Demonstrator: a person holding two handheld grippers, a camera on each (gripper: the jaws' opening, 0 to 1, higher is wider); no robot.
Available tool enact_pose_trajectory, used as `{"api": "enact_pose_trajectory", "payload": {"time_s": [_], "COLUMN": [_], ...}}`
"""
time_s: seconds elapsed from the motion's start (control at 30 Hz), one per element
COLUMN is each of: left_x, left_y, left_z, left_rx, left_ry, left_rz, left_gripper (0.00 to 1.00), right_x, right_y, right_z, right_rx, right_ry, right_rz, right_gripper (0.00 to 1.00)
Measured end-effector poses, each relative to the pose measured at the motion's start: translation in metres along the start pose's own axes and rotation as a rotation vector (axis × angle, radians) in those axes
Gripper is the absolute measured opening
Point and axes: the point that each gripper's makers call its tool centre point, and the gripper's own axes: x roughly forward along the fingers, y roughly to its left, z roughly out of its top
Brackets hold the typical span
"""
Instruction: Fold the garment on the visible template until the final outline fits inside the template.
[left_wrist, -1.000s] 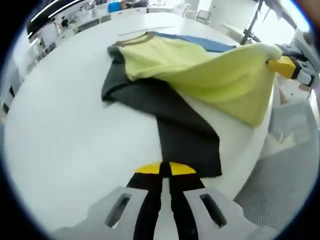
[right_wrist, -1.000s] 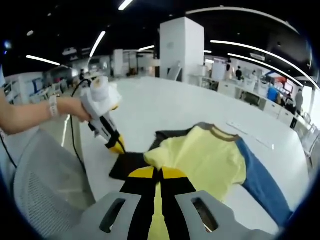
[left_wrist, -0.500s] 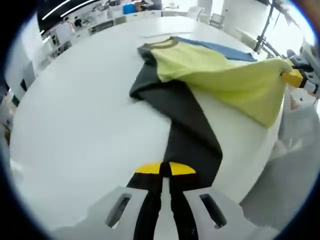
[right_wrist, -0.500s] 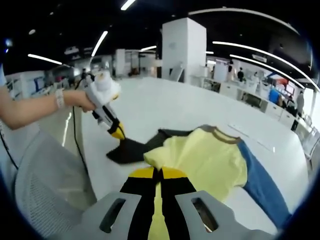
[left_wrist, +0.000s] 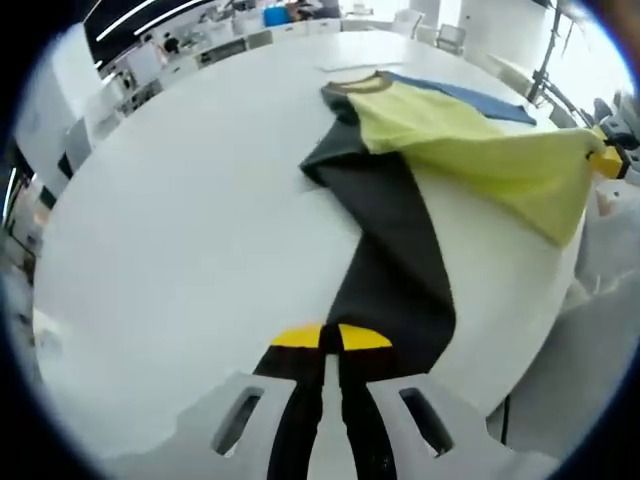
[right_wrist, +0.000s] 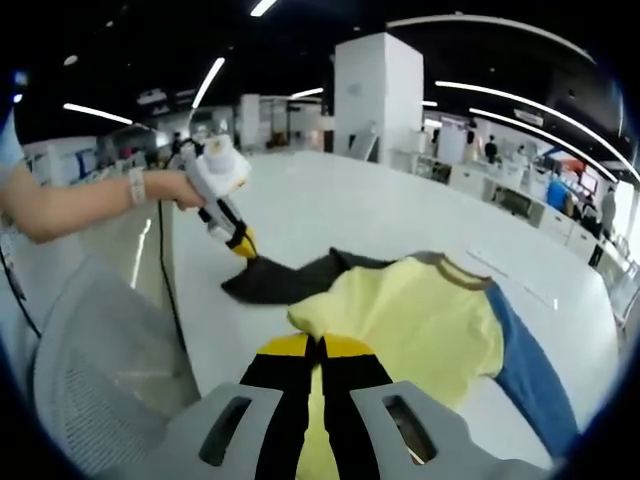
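Note:
A shirt with a yellow body (left_wrist: 470, 150), a dark grey sleeve (left_wrist: 395, 250) and a blue sleeve (left_wrist: 470, 95) lies on the round white table (left_wrist: 180, 230). My left gripper (left_wrist: 330, 335) is shut on the end of the dark sleeve, which stretches away toward the collar. In the right gripper view, my right gripper (right_wrist: 318, 345) is shut on the yellow hem (right_wrist: 400, 320); the blue sleeve (right_wrist: 530, 360) runs off to the right. The left gripper (right_wrist: 240, 245) shows there too, held by a hand and pinching the dark sleeve (right_wrist: 290, 280). The right gripper (left_wrist: 605, 160) appears at the far right of the left gripper view.
A grey mesh chair (right_wrist: 100, 380) stands by the table's near edge. Desks, chairs and a white pillar (right_wrist: 375, 95) fill the room behind. A thin strip (right_wrist: 510, 275) lies on the table beyond the shirt.
My left gripper has pulled the dark sleeve outward, away from the yellow body, so it lies longer and straighter. The right gripper keeps hold of the yellow hem.

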Motion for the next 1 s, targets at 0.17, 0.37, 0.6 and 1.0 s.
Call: {"api": "enact_pose_trajectory", "payload": {"time_s": [0.17, 0.37, 0.6, 1.0], "left_x": [-0.004, -0.005, -0.015, -0.034], "left_y": [0.016, 0.029, 0.052, 0.089], "left_z": [0.004, 0.009, 0.015, 0.009], "left_rx": [-0.007, -0.021, -0.056, -0.155], "left_ry": [-0.015, -0.038, -0.091, -0.155], "left_rz": [0.032, 0.055, 0.119, 0.185], "left_gripper": [0.00, 0.00, 0.00, 0.00], "right_x": [0.002, 0.005, 0.006, 0.011], "right_y": [0.003, 0.007, 0.008, 0.017], "right_z": [0.002, 0.003, 0.002, -0.001], "right_rx": [-0.008, -0.020, -0.021, -0.032], "right_ry": [0.002, 0.012, 0.024, 0.043], "right_rz": [0.010, 0.021, 0.022, 0.045], "right_gripper": [0.03, 0.03, 0.04, 0.04]}}
